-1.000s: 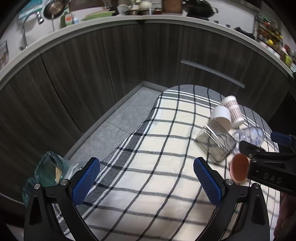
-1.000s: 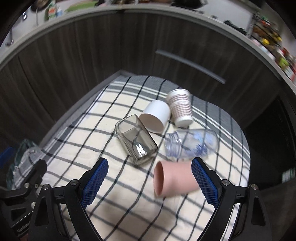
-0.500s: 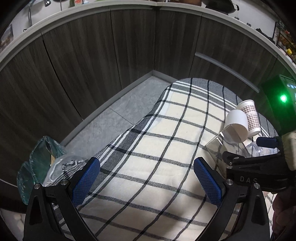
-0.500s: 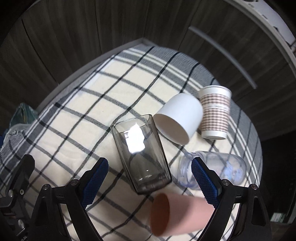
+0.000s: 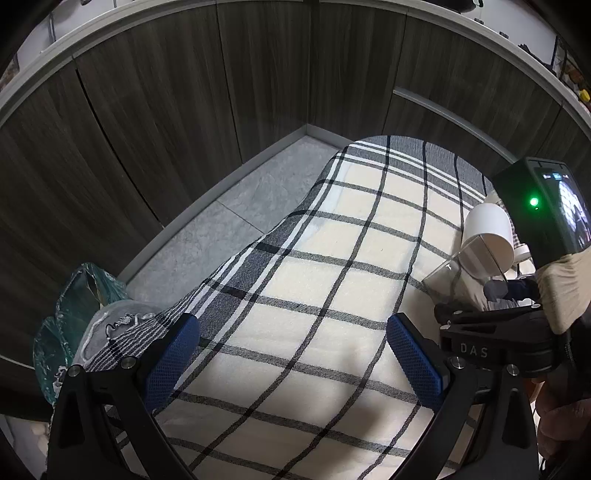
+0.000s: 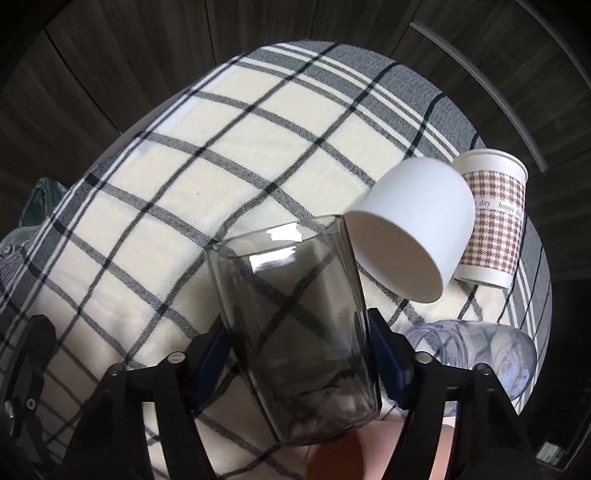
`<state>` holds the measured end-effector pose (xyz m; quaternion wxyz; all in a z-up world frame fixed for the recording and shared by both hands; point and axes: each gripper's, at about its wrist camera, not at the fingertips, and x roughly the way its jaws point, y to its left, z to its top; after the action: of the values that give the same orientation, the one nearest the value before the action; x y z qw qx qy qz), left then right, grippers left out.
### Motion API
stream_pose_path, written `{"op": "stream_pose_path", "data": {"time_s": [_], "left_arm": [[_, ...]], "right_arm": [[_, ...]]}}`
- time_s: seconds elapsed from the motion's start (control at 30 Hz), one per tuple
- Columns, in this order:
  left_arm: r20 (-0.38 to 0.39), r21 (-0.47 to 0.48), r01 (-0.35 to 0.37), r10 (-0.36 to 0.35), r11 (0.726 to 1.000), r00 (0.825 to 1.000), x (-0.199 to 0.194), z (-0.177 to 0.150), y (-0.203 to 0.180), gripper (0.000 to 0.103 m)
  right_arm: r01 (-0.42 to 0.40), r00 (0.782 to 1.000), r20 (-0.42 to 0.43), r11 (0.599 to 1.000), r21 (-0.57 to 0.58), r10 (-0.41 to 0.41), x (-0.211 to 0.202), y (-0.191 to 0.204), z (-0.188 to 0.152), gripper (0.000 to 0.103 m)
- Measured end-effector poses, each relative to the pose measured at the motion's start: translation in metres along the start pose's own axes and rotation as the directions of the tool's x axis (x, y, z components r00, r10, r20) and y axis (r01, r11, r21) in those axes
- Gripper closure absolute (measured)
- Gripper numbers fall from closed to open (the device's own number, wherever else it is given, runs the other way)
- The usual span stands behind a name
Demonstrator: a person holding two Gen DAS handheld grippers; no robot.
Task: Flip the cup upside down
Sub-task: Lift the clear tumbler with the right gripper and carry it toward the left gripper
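Home kitchen, dark wood cabinets (image 5: 155, 110) (pale countertop (image 5: 461, 33) above), checked tablecloth (image 5: 332, 295)

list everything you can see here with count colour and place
glass cup: 1, smoky grey, on its side between the right gripper's pads
white cup: 1, white, on its side behind the glass
patterned cup: 1, white with brown check, right of the white cup
plastic cup: 1, clear bluish, on its side, right
pink cup: 1, pink, bottom edge
cloth: 1, cream with dark checks, under all
bag: 1, green, floor left
left gripper: open, empty
right gripper: pads at the glass's sides
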<state>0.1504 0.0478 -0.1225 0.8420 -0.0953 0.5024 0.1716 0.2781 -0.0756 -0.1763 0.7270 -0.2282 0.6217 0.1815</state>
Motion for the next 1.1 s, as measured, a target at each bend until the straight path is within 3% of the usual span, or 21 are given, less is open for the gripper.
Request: {"op": "stream_pose_path", "data": {"time_s": [0.23, 0.43, 0.67, 0.8, 0.87, 0.97, 1.1], "left_arm": [[0.015, 0.017, 0.016, -0.016, 1.000, 1.000, -0.008, 0.003, 0.010, 0.000], [0.045, 0.052, 0.048, -0.050, 0.998, 0.998, -0.031, 0.002, 0.033, 0.000], [0.094, 0.107, 0.077, -0.088, 0.991, 0.992, -0.072, -0.013, 0.062, 0.000], [0.102, 0.149, 0.105, -0.121, 0.983, 0.987, -0.084, -0.025, 0.071, 0.000], [0.089, 0.181, 0.125, -0.143, 0.975, 0.986, -0.086, -0.031, 0.072, 0.000], [0.079, 0.235, 0.154, -0.176, 0.960, 0.981, -0.089, -0.035, 0.072, 0.000], [0.106, 0.273, 0.163, -0.198, 0.948, 0.974, -0.095, -0.038, 0.071, 0.000]], "right_arm": [[-0.020, 1.000, 0.015, 0.997, 0.072, 0.019, -0.009, -0.003, -0.009, 0.037], [-0.072, 0.997, 0.053, 0.981, 0.178, 0.064, -0.042, 0.003, -0.029, 0.038], [-0.155, 0.988, 0.082, 0.921, 0.358, 0.134, -0.085, 0.022, -0.085, 0.038], [-0.191, 0.981, 0.072, 0.818, 0.542, 0.181, -0.081, 0.024, -0.138, 0.038], [-0.214, 0.972, 0.073, 0.723, 0.657, 0.222, -0.072, 0.023, -0.164, 0.038], [-0.217, 0.966, 0.076, 0.615, 0.758, 0.247, -0.060, 0.025, -0.192, 0.038], [-0.196, 0.967, 0.070, 0.537, 0.820, 0.246, -0.051, 0.035, -0.210, 0.038]]}}
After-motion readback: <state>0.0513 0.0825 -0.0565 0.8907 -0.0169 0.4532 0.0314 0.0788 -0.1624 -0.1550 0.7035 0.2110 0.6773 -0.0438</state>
